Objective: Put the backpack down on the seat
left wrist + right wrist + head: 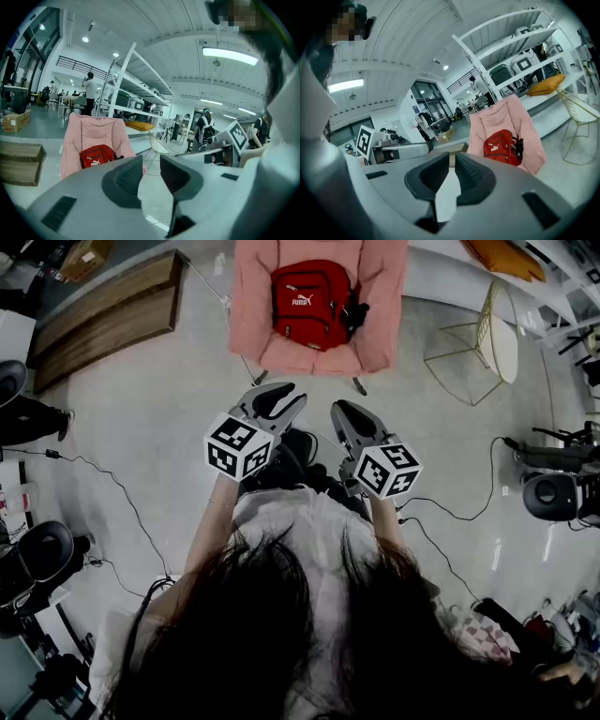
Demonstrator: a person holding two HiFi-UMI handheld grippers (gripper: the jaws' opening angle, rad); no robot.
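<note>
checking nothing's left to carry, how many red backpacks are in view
1. The red fabric backpack rests on the seat of the pink padded chair, leaning against its backrest. No other red one shows in any view, though more could sit hidden behind the shelving or furniture.

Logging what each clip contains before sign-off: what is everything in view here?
backpack: one, red, on the seat of the pink chair
chair: one, pink, padded, ahead of the person
wire chair: one, gold frame, right of the pink chair
wooden platforms: two, brown, on the floor left of the pink chair
cardboard box: one, brown, beyond the platforms
cushion: one, yellow, on the shelving behind the wire chair
shelving: one unit, white, behind the chairs
cables: several, black, across the floor
left gripper: one, grey, open, empty
right gripper: one, grey, shut, empty
</note>
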